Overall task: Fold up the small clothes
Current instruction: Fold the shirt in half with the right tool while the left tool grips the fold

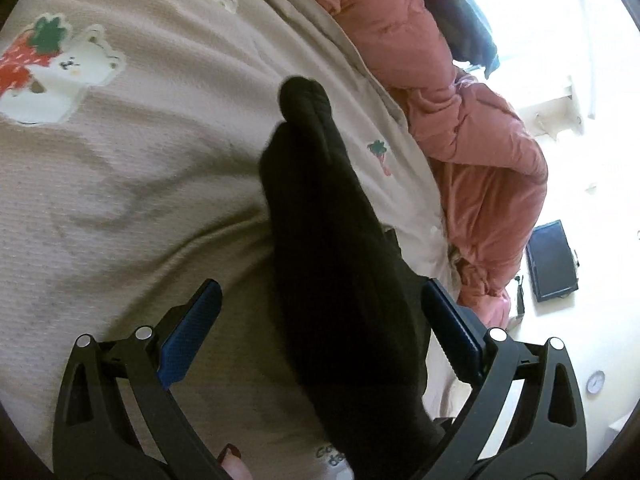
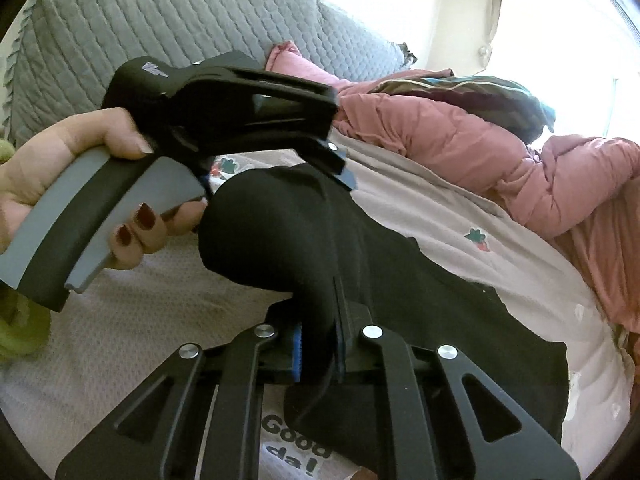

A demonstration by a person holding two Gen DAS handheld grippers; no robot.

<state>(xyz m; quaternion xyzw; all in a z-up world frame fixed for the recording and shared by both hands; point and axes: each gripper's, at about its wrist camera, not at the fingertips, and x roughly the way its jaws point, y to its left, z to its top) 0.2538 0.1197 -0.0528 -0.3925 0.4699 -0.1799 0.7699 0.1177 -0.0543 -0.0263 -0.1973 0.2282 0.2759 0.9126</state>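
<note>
**Black garment gripped over bedspread**

The right gripper [image 2: 318,344] was clamped on a black garment [image 2: 304,240] lying ahead of it on a beige bedspread [image 1: 132,168]; the left gripper [image 1: 320,312] stood open, the garment between its fingers, untouched

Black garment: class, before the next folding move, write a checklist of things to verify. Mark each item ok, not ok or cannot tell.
1. Right gripper holds the black garment: ok, jaws shut on the cloth.
2. Left gripper holds it too: not ok, jaws open, cloth between them but not pressed.
3. Garment lies flat: not ok, one end is raised and bunched above the beige blanket.
4. Pink jacket is clear of the garment: ok, it lies apart at the blanket's edge.
5. Garment's edges are lined up: cannot tell, the dark cloth hides its folds.
</note>
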